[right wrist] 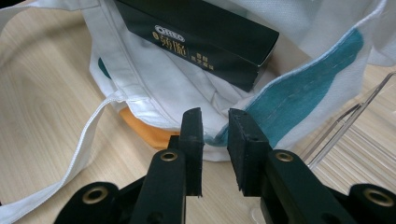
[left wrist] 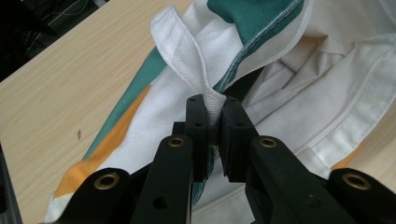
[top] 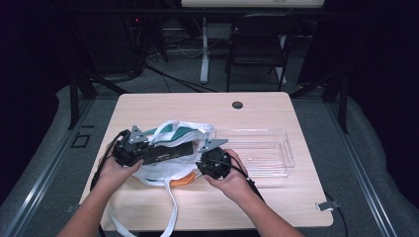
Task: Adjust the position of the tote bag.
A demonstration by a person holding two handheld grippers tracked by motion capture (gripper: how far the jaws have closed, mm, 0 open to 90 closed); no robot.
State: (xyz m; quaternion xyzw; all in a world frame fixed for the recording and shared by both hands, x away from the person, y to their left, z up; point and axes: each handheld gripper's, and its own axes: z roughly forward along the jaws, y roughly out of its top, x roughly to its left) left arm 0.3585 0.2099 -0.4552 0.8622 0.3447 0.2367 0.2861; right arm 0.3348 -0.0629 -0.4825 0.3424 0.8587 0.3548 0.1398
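Left gripper (left wrist: pixel 214 122) is clamped on a white woven strap (left wrist: pixel 187 56) of the white cloth tote bag with green and orange patches (top: pixel 173 148), which lies crumpled at the near-left middle of the light wooden table (top: pixel 207 106), just beside the clear plastic tray (top: pixel 262 150). Right gripper (right wrist: pixel 215 133) sits at the bag's rim with its jaws a little apart and nothing pinched between them, the bag's white and teal edge lying just beyond the tips. A long black cardboard box with gold lettering (right wrist: pixel 201 32) rests on the bag's opening, between the two grippers in the high view.
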